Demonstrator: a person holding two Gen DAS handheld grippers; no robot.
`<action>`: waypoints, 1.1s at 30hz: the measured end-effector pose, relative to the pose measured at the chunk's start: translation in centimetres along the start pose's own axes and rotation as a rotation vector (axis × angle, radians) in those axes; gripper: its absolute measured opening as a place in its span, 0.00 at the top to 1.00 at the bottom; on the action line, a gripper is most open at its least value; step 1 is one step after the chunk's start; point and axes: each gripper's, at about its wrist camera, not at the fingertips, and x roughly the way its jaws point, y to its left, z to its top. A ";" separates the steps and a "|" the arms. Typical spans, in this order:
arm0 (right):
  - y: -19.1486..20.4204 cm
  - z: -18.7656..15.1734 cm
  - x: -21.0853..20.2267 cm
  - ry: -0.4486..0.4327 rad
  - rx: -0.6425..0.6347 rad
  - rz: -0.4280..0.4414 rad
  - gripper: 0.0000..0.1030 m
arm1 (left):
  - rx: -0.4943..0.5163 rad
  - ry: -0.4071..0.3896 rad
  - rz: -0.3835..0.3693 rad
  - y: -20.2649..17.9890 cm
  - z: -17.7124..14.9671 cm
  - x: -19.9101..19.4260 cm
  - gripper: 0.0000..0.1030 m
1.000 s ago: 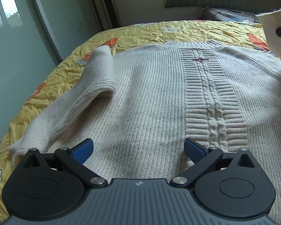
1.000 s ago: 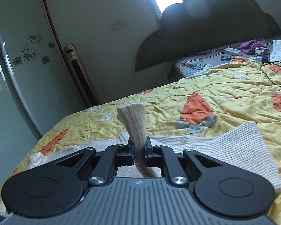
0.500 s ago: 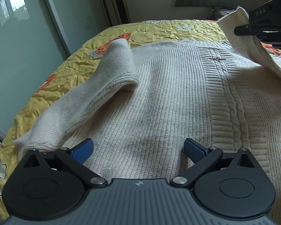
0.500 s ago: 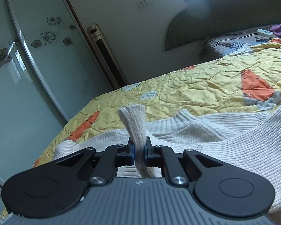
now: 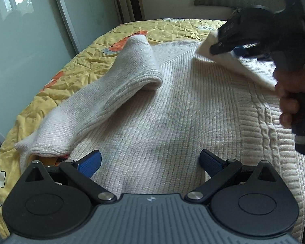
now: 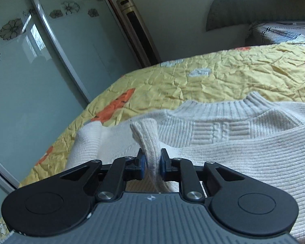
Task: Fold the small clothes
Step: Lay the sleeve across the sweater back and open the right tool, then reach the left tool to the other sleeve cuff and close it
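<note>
A cream knit sweater point(image 5: 172, 109) lies flat on a yellow bedspread point(image 5: 75, 69). Its left sleeve point(image 5: 111, 93) is folded over onto the body. My left gripper point(image 5: 150, 162) is open and empty, low over the sweater's lower part. My right gripper point(image 6: 151, 165) is shut on the cuff of the right sleeve point(image 6: 148, 140) and holds it over the sweater's chest, near the collar point(image 6: 223, 107). In the left wrist view the right gripper point(image 5: 227, 48) appears at the upper right with the sleeve point(image 5: 248, 71) trailing from it.
Sliding glass wardrobe doors point(image 6: 30, 71) run along the bed's left side. A tall floor-standing unit point(image 6: 138, 30) stands in the corner. A dark headboard point(image 6: 254, 6) and pillows are at the far right. A hand point(image 5: 290, 95) grips the right tool.
My right gripper has carried the sleeve cuff leftward across the sweater, from beside the bed's right part to over the chest. My left gripper has shifted slightly left and stays open.
</note>
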 end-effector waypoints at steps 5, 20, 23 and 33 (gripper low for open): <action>0.8 -1.2 0.7 0.055 -0.014 0.039 0.47 | -0.006 -0.017 0.002 0.4 0.0 -1.0 0.00; 3.4 -2.5 -0.2 0.123 -0.160 0.047 0.37 | -0.140 -0.011 0.027 3.7 -0.1 -1.4 0.00; 3.8 -2.7 -0.5 0.123 -0.192 0.000 0.36 | -0.140 -0.010 0.037 3.9 -0.2 -1.4 0.00; 5.0 -3.3 -4.7 0.067 -0.221 0.034 0.36 | -0.159 0.003 0.059 4.7 -0.5 -1.4 0.00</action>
